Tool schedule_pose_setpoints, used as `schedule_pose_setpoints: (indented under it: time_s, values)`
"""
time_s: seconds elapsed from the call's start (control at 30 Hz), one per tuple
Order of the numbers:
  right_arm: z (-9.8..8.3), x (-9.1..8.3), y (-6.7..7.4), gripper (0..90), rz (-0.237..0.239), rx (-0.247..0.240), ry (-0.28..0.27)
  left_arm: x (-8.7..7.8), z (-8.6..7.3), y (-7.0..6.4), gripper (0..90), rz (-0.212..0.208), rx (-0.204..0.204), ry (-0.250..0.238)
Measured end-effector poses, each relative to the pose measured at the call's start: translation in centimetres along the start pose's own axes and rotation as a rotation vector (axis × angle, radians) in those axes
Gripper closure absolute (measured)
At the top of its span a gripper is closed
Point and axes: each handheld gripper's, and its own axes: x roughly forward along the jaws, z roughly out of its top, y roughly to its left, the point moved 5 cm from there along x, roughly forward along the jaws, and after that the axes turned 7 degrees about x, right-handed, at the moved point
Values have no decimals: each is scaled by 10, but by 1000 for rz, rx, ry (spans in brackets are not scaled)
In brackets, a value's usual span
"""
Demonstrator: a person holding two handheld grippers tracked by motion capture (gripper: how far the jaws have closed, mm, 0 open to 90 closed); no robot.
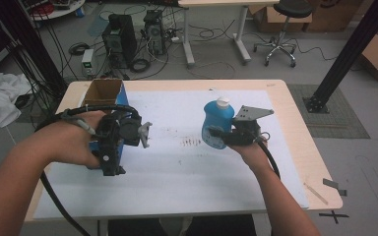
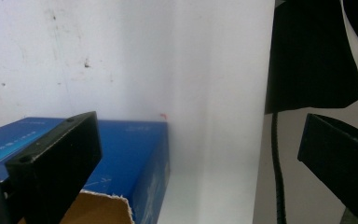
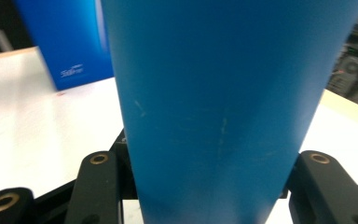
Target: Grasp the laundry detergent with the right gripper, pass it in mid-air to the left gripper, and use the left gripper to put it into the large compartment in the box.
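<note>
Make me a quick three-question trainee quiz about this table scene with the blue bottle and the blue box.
1. True or false: the right gripper is shut on the blue bottle.
2. What colour is the bottle's cap?
3. Where does the left gripper hang? A) over the open blue box at the table's left rear, B) on the floor, C) on the bottle.

Key: 1 true; 2 white; 3 A, with its jaws apart above the box's open end.

Blue bottle's (image 3: pixel 214 107) top and base beyond the frame edges
</note>
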Motion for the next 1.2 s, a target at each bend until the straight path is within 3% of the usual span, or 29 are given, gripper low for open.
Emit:
schedule_pose_setpoints:
  time_s: [0.47,0.63,0.7,0.83,1.2]
  values:
    - [0,7,35,466,298,-175,75,-6,19,4,1,-2,21,-5]
    - [-4,12,47,466,393,-183,72,-4,27,6,1,-5,33,-10]
    - [-5,15,53,467,414,-204,68,-3,30,7,1,-9,37,-9]
    - [-11,21,62,466,460,-201,49,-2,35,9,1,-10,42,-7]
    - [-19,45,84,465,515,-203,41,6,42,13,1,-23,43,-19]
